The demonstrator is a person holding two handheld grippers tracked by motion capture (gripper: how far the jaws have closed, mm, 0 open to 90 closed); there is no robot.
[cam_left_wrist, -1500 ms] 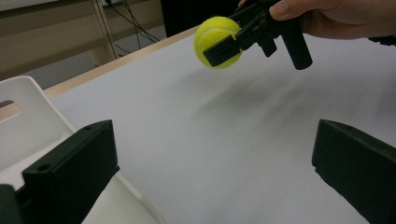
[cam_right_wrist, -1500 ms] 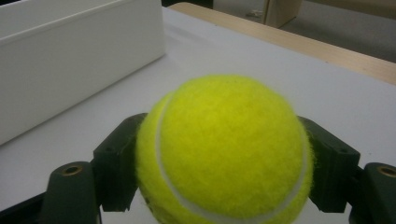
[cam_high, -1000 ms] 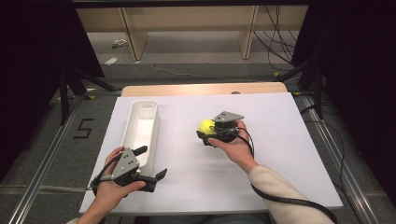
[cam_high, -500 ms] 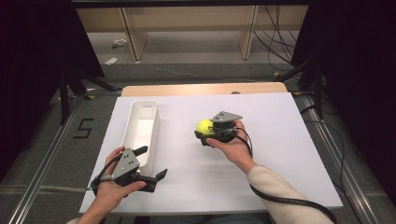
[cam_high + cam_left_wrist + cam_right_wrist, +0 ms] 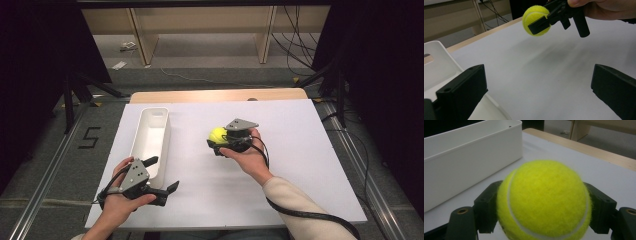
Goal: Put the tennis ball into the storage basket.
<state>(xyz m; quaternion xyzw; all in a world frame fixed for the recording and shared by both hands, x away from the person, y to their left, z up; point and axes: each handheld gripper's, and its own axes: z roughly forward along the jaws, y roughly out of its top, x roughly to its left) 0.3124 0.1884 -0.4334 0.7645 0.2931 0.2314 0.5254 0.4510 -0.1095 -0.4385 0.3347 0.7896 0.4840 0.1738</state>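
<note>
Here, a person's right hand (image 5: 247, 155) holds the right tool (image 5: 218, 141) above the middle of a white-covered table (image 5: 300, 165), its jaws closed on a yellow tennis ball (image 5: 218, 134). In the right gripper view the ball (image 5: 544, 200) sits between the two black jaws, one pressing each side, and hides most of what lies ahead of the tool; its lower edge is cut off by the frame. Beyond the ball and to the tool's left stands a long white plastic bin (image 5: 466, 160), only partly in frame.

The left tool (image 5: 162, 175) is held by the left hand (image 5: 117, 205) near the table's front edge, its jaws spread wide and holding nothing. One jaw tip lies just beside the near end of the bin (image 5: 150, 140); whether it touches cannot be told. In the left gripper view the bin's corner (image 5: 439, 65) shows behind the left-hand jaw, and ahead the ball (image 5: 535, 20) hangs clear above the table in the other tool, the hand cut off at the top edge.
</note>
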